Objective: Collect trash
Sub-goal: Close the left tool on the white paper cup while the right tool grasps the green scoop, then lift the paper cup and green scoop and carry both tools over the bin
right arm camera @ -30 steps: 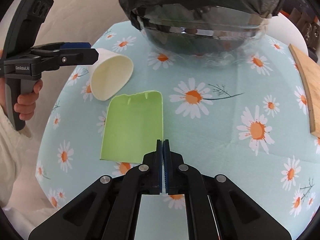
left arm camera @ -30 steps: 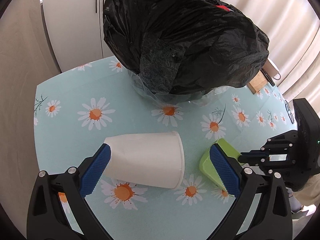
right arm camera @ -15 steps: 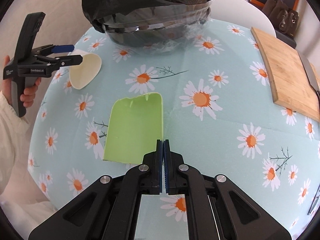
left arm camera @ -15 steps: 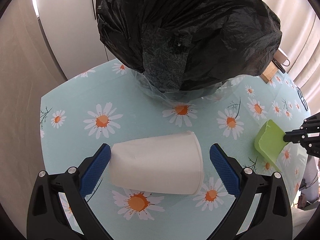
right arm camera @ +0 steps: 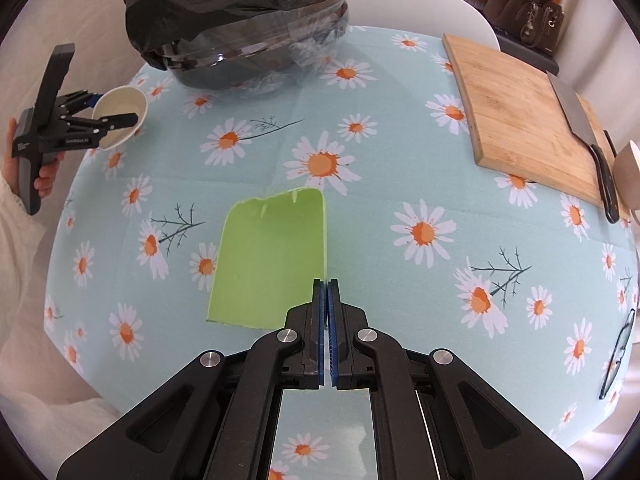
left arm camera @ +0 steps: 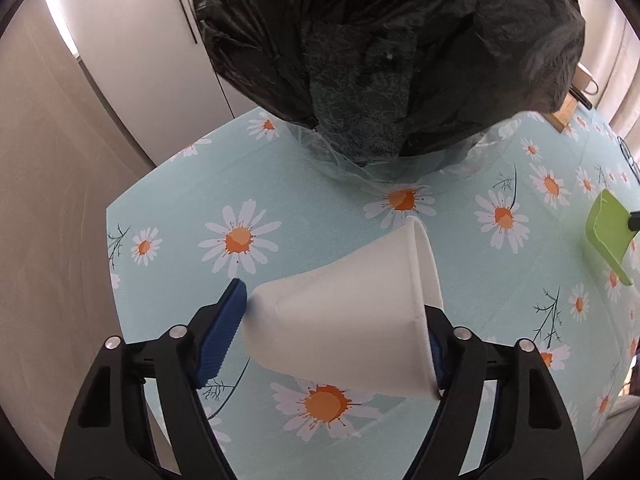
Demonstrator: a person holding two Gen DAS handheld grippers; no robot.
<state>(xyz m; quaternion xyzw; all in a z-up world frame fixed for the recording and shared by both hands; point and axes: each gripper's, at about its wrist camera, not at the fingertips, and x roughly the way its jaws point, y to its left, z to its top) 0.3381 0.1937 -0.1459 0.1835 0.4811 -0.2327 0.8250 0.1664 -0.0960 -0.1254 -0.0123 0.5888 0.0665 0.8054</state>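
Note:
My left gripper (left arm camera: 336, 332) is shut on a white paper cup (left arm camera: 352, 312), its pads pressing the cup's base and rim, and holds it tilted just above the table. The same cup (right arm camera: 120, 120) shows at the far left of the right wrist view. My right gripper (right arm camera: 328, 292) is shut on the edge of a flat green plastic piece (right arm camera: 272, 264), also seen at the right of the left wrist view (left arm camera: 608, 232). A black trash bag (left arm camera: 380, 52) lines a clear glass bowl (right arm camera: 260, 60) at the back of the table.
The round table has a light blue daisy cloth (right arm camera: 400, 152). A wooden cutting board (right arm camera: 520, 116) with a cleaver (right arm camera: 580, 120) lies at the right. Glasses (right arm camera: 616, 356) lie near the right edge. A white chair back (right arm camera: 420, 12) stands behind the table.
My left gripper has closed on the white cup and lifted it, tilting it. My right gripper has pulled back to the right with the green piece, away from the cup.

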